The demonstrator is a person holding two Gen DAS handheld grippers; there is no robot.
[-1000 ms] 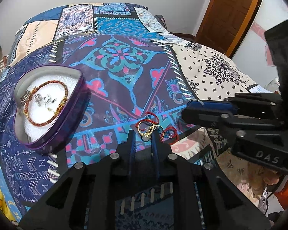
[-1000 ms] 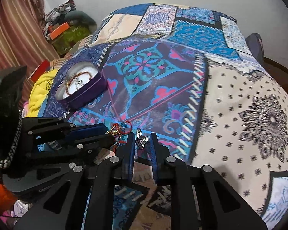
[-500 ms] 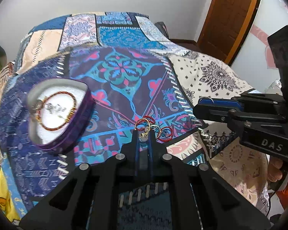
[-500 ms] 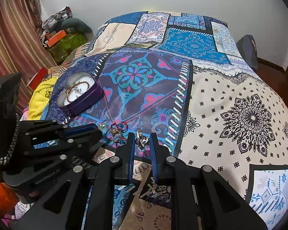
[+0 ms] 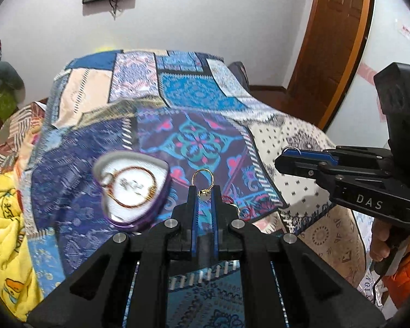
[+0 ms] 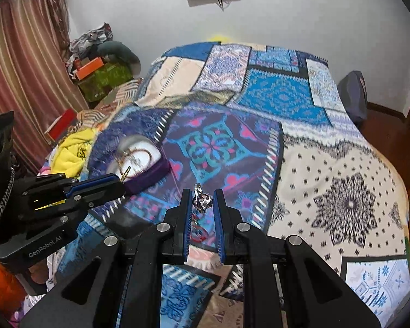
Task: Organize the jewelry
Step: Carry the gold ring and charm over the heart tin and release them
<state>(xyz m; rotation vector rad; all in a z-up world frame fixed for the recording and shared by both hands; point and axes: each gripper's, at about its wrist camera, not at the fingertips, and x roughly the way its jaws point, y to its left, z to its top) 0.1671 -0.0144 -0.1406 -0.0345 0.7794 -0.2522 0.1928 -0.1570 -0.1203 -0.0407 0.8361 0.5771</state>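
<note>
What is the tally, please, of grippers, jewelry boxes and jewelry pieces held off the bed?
Grippers: 2, the left gripper and the right gripper
Jewelry box: 1
Held pieces: 2, a gold hoop and a silver piece
Total: 5

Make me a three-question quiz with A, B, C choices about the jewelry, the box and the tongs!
1. Where is the box? A on the bedspread B on the floor C on a shelf
2. What colour are the box's sides? A green B purple C orange
3. What does the left tongs hold? A nothing B a spoon C a gold ring

A: it sits on the patterned cover.
B: its wall is purple.
C: the ring sticks up from the shut tips.
</note>
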